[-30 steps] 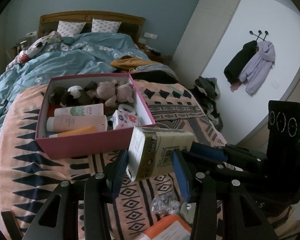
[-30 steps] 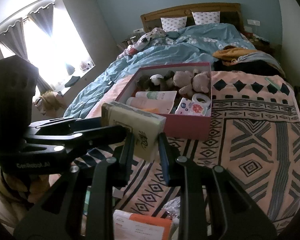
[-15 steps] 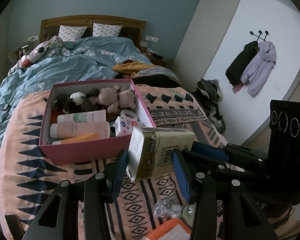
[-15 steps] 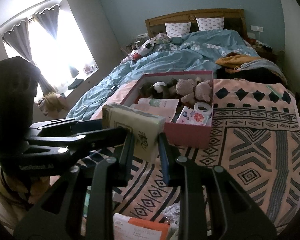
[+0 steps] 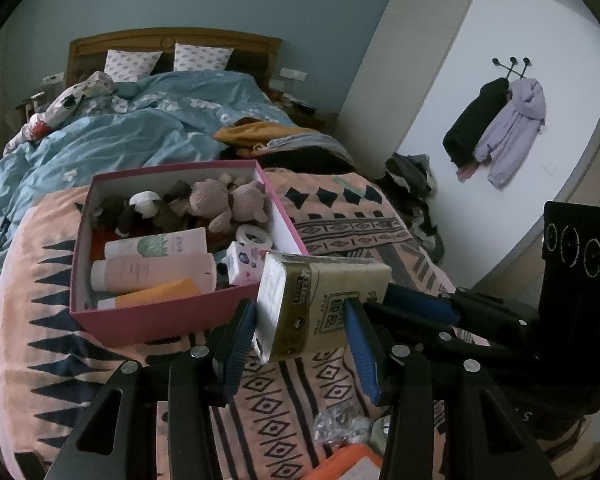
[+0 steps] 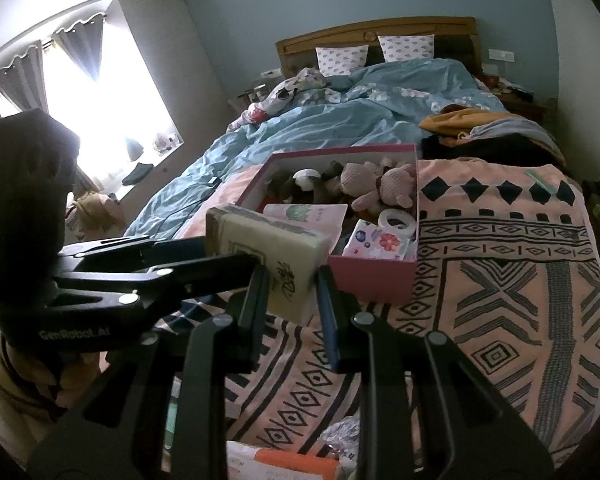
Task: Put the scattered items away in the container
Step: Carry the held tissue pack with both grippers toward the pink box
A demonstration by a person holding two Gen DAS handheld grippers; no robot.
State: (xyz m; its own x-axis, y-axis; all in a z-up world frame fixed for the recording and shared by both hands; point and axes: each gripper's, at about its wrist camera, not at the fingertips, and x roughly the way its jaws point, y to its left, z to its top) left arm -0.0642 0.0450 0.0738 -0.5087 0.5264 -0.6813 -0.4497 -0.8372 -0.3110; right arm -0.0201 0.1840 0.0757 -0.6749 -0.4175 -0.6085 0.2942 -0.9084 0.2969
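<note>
A tissue pack (image 5: 320, 304) in beige wrap hangs in the air in front of the pink box (image 5: 148, 320), held from both ends. My left gripper (image 5: 300, 320) is shut on one end of it. My right gripper (image 6: 292, 288) is shut on the other end (image 6: 276, 264). The box (image 6: 376, 280) sits on the patterned blanket and holds plush toys (image 5: 224, 204), lotion tubes (image 5: 152, 268), a tape roll (image 5: 252, 236) and a floral pack (image 6: 376, 240).
An orange-and-white packet (image 5: 352, 464) and a crinkled clear wrapper (image 5: 340, 420) lie on the blanket (image 6: 500, 320) near me. A blue duvet (image 5: 120, 140) and folded clothes (image 5: 268, 136) lie beyond the box. Coats (image 5: 500, 128) hang on the right wall.
Both grippers with the tissue pack have risen and drawn back a little from the box; the grips are unchanged.
</note>
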